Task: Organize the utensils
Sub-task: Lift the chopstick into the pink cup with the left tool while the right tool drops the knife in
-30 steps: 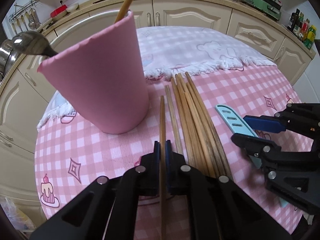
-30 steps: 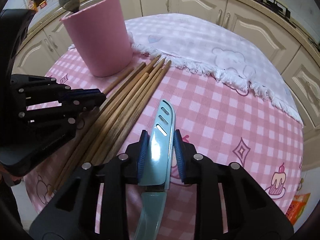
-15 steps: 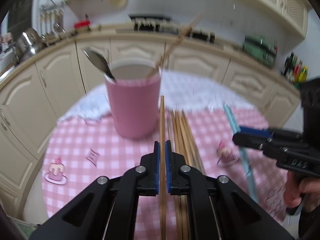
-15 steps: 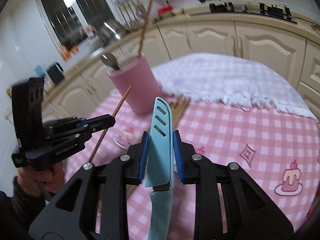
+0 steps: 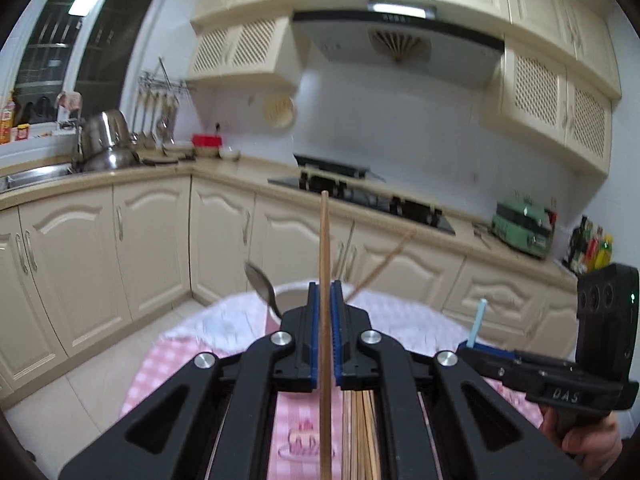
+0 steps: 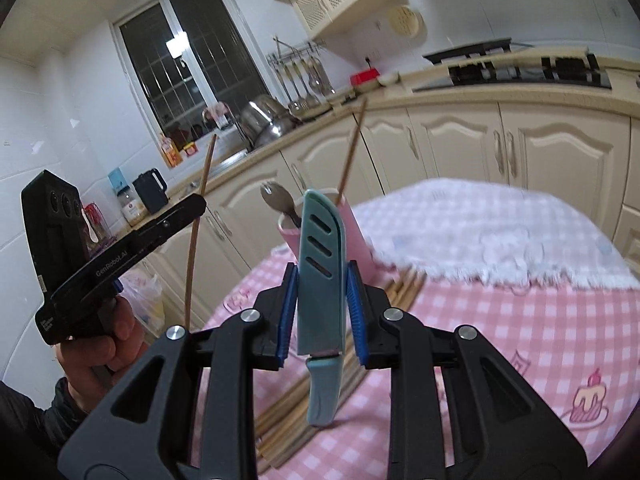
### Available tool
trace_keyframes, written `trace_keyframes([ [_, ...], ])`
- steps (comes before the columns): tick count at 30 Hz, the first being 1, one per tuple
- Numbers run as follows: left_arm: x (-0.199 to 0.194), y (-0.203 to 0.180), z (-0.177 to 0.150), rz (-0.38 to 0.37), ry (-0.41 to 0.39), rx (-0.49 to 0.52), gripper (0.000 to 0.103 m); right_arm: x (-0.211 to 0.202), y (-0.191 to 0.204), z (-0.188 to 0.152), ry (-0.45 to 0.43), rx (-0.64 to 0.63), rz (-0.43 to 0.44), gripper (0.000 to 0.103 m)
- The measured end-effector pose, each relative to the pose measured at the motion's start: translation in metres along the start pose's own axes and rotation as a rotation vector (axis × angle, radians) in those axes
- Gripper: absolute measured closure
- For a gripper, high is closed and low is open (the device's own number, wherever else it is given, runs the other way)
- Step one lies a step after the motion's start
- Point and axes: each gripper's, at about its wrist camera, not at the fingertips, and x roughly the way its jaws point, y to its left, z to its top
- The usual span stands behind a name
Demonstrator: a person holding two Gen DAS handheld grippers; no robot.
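Chopstick (image 5: 325,264) is clamped upright in the left gripper (image 5: 324,320), raised above the table (image 6: 520,320). Right gripper (image 6: 320,312) grips a sheathed teal knife (image 6: 320,280), blade end up, handle hanging below. Pink cup (image 6: 356,236) stands near the white cloth's (image 6: 500,236) fringed edge, holding a spoon (image 6: 276,200) and one chopstick (image 6: 352,144). Loose chopsticks (image 6: 304,396) lie on the pink check cloth beside it. Left view: cup largely hidden behind the fingers (image 5: 308,320); table surface blurred.

cream cabinets (image 5: 144,236) | range hood (image 5: 396,46) | dark barred window (image 6: 192,68) | white walls | tiled floor (image 5: 88,384)
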Motion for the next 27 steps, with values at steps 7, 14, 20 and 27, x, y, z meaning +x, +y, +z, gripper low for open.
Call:
trace_keyframes([
  [7, 0.004, 0.000, 0.033, 0.034, -0.117, -0.027, 0.098, 0.000, 0.015, 0.035, -0.067, -0.048, 0.019, 0.079],
  [14, 0.025, 0.000, 0.080, 0.048, -0.247, -0.055, 0.098, 0.007, 0.028, 0.088, -0.157, -0.095, 0.030, 0.079],
  [20, 0.053, -0.003, 0.099, 0.066, -0.311, -0.068, 0.098, 0.023, 0.026, 0.122, -0.212, -0.087, 0.022, 0.079],
  [27, 0.094, 0.004, 0.090, 0.122, -0.312, -0.091, 0.098, 0.059, 0.026, 0.136, -0.202, -0.108, -0.015, 0.079],
])
